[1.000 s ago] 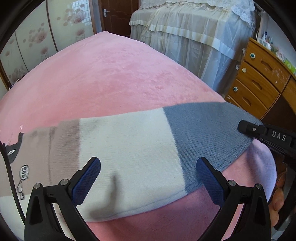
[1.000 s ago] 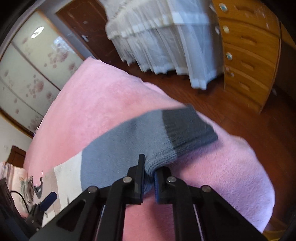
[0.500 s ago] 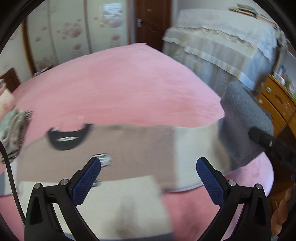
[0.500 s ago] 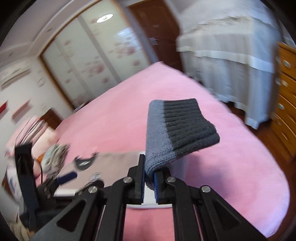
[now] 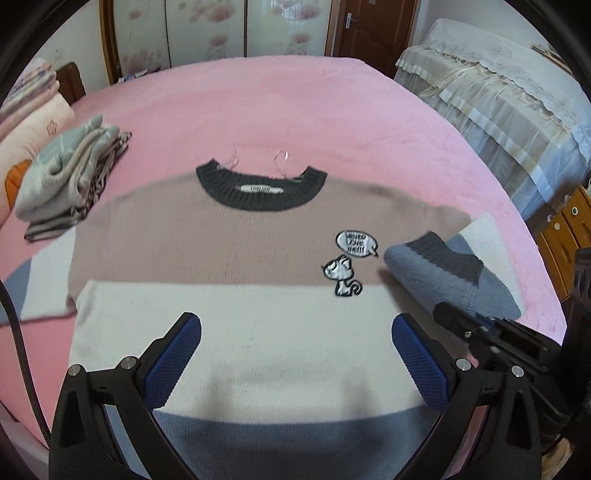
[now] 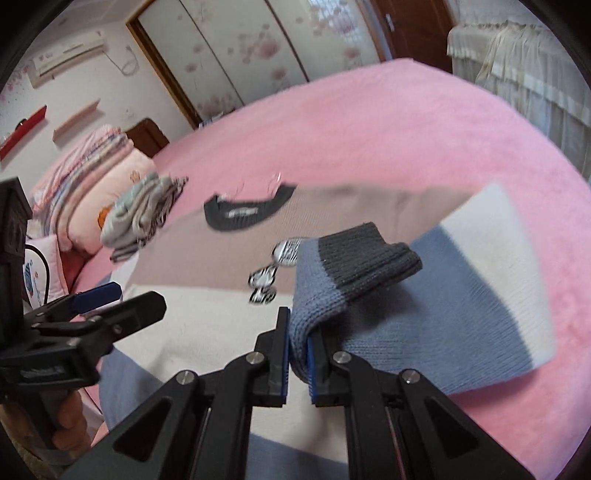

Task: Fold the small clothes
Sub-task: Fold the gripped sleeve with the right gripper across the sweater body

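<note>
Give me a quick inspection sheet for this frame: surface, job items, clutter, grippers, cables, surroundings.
Surface: pink blanket over a bed, smooth.
Job's things: striped sweater lies flat, front up, dark collar at the far side; its sleeve is lifted and doubled over toward the chest.
Clutter: pile of folded clothes beside the sweater; pillows beyond it.
Grippers: left gripper open above the sweater's white band, holding nothing; right gripper shut on the sleeve near its cuff.
Cables: black cable along the left edge of the left wrist view.
Surroundings: second bed with lace cover, wooden dresser, floral wardrobe doors, brown door.
</note>
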